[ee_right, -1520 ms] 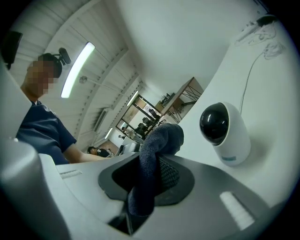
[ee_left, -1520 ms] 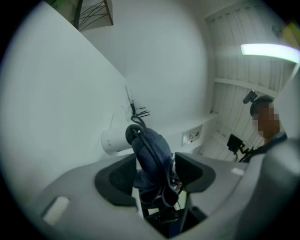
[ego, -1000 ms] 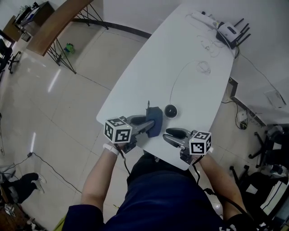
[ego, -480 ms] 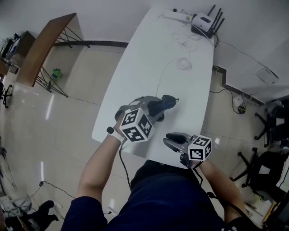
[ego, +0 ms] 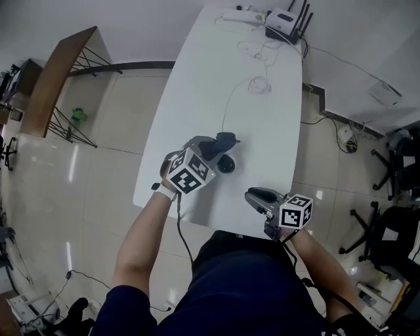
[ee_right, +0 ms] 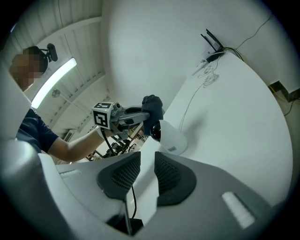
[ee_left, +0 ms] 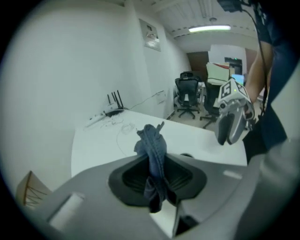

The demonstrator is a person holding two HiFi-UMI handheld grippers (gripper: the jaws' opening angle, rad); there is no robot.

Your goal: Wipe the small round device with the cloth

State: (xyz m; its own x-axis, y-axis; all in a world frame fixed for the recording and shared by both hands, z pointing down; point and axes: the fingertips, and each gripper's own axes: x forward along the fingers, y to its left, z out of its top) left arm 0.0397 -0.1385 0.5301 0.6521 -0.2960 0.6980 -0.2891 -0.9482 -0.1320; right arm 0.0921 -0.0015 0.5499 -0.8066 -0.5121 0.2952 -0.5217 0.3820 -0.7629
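My left gripper (ego: 220, 147) is shut on a dark blue cloth (ego: 227, 139), which bunches up between its jaws (ee_left: 152, 145). The small round device (ego: 225, 164) sits on the white table (ego: 197, 79), just under and to the right of that gripper. In the right gripper view the device (ee_right: 168, 136) shows a white body with a black lens, and the cloth (ee_right: 153, 108) hangs right above it. My right gripper (ego: 253, 195) stays near the table's front edge, apart from the device. Its jaws are closing with nothing between them (ee_right: 143, 176).
A thin white cable (ego: 259, 85) runs from the device to the far end, where a router (ego: 283, 20) and a power strip (ego: 236, 16) lie. A wooden desk (ego: 56, 72) stands at the left, office chairs (ego: 400, 157) at the right.
My left gripper has carried the cloth rightward from beside the device to over it. The right gripper's jaws have narrowed; it stays near the front edge.
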